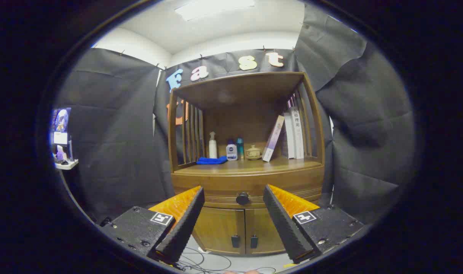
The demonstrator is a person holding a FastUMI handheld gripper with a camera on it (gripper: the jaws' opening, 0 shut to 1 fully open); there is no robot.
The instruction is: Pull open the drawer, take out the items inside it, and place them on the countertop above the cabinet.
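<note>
The gripper (233, 192) faces the wooden cabinet (246, 179) square on, its 2 fingers spread wide with nothing between them but open air. Dead ahead, framed in that gap, sits the dark round knob (242, 198) of the drawer (224, 188), and the drawer front is flush with the cabinet: shut. So this is step 1, the approach, with the pull not yet started and the items inside hidden from sight.

Above the drawer runs the countertop (254, 166), where everything has to land. It is already busy. At 10 o'clock from the knob lies a folded blue cloth (211, 160), with a white spray bottle (213, 145) just behind it. Toward 12 o'clock stand a small white bottle (231, 150), a teal bottle (240, 148) and a little lidded ceramic pot (253, 152). At 1 o'clock a book (273, 139) leans against a row of upright books (294, 133). The bare strip is along the front edge.

Below the drawer, at 6 o'clock, are 2 cupboard doors (231, 230) with small dark pulls, not the target.

Next move, as I judge it: ease straight forward until the knob sits between the fingers, close on it from both sides, then draw back level. The knob is small and round, so an off-centre grip could slip.
</note>
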